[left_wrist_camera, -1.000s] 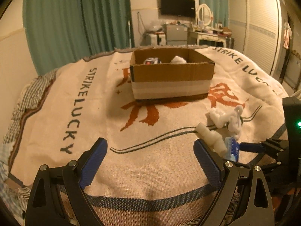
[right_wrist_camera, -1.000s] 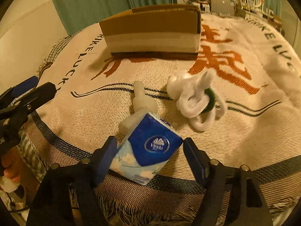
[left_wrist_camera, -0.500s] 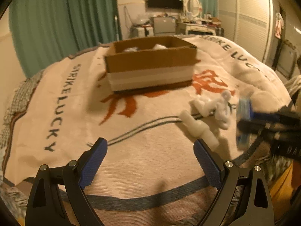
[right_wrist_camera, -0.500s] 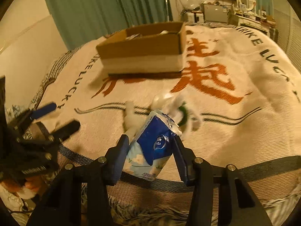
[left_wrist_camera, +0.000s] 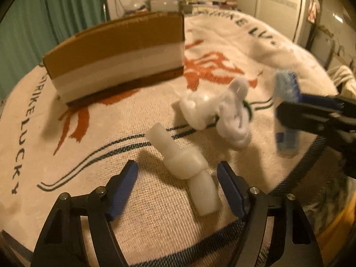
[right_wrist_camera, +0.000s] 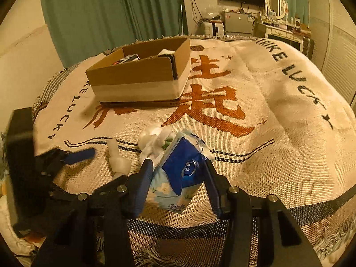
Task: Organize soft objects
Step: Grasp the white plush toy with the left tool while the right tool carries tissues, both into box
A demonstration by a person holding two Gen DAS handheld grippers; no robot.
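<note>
My right gripper (right_wrist_camera: 179,178) is shut on a blue tissue pack (right_wrist_camera: 179,173) and holds it above the blanket; the pack also shows in the left wrist view (left_wrist_camera: 286,115). My left gripper (left_wrist_camera: 178,187) is open, its fingers either side of a white knotted sock roll (left_wrist_camera: 187,166), which also shows in the right wrist view (right_wrist_camera: 116,161). A white fluffy plush (left_wrist_camera: 222,113) lies just beyond it and shows in the right wrist view (right_wrist_camera: 153,142). An open cardboard box (right_wrist_camera: 142,75) with soft items inside stands further back on the blanket; it shows in the left wrist view (left_wrist_camera: 118,53).
A cream woven blanket (right_wrist_camera: 267,111) with orange characters and "STRIKE LUCKY" lettering covers the bed. Green curtains (right_wrist_camera: 111,11), a TV and a dresser stand at the back. The blanket's fringed edge (right_wrist_camera: 155,251) hangs at the near side.
My right gripper has closed on the tissue pack and lifted it off the blanket. My left gripper has moved forward and down, so that its fingers straddle the sock roll.
</note>
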